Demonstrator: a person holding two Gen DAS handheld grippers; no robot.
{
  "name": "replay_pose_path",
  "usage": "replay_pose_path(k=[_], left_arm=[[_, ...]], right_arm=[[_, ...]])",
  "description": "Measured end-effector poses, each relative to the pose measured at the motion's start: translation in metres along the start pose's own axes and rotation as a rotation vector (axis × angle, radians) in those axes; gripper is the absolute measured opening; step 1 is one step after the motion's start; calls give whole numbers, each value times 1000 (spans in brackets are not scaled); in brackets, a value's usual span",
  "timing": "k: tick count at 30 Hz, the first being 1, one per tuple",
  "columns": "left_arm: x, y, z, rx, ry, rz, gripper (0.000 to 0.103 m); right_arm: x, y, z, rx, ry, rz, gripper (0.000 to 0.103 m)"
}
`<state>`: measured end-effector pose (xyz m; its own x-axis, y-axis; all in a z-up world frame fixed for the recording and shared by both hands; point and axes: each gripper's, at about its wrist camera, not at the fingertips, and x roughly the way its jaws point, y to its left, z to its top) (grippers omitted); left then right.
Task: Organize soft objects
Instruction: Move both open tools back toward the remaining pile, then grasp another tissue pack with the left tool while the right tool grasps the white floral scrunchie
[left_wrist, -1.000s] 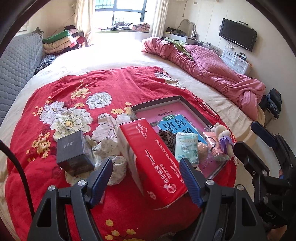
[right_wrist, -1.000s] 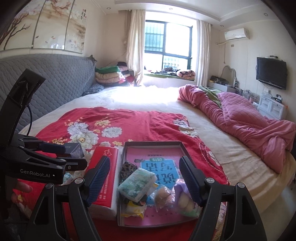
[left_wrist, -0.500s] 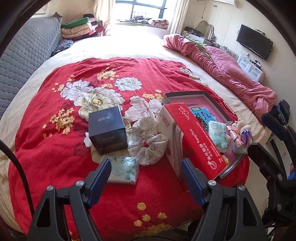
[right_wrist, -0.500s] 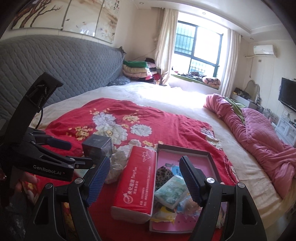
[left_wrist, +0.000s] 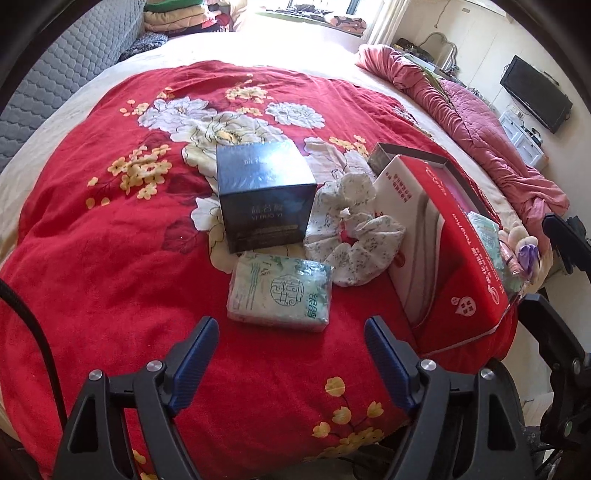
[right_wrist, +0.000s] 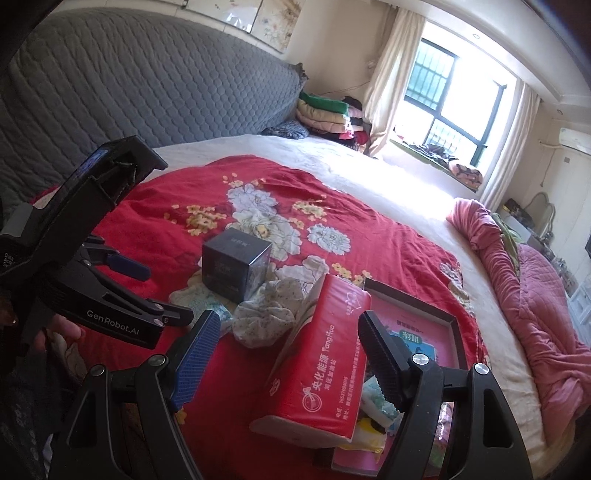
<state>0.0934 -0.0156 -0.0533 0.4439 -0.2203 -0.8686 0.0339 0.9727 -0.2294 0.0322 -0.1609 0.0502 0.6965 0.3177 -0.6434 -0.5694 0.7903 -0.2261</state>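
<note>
The left gripper (left_wrist: 290, 354), its jaws just widened and empty, hangs just short of the tissue pack (left_wrist: 279, 292) lying ahead of its fingertips, so it should straddle the pack's short sides squarely before squeezing gently.

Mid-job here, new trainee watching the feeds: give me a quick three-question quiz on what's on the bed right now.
1. True or false: the left gripper is closed on the green tissue pack.
2. Which thing touches the dark box on its right in the left wrist view? A) floral scrunchie B) TV C) pink quilt
3. Fill in: the red tissue box leans against the ______.

Key
1. False: its jaws have just been opening and stand short of the pack, nothing between them.
2. A
3. Tray, which holds more small items.
</note>
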Motion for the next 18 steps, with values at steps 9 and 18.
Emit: replay_pose_path(k=[9,18], left_arm=[[43,0,9,2,69,24,81],[68,2,18,30,85,52,81]], right_arm=[[28,-1,2,-65,55,31,78],[73,15,11,-270,147,101,78]])
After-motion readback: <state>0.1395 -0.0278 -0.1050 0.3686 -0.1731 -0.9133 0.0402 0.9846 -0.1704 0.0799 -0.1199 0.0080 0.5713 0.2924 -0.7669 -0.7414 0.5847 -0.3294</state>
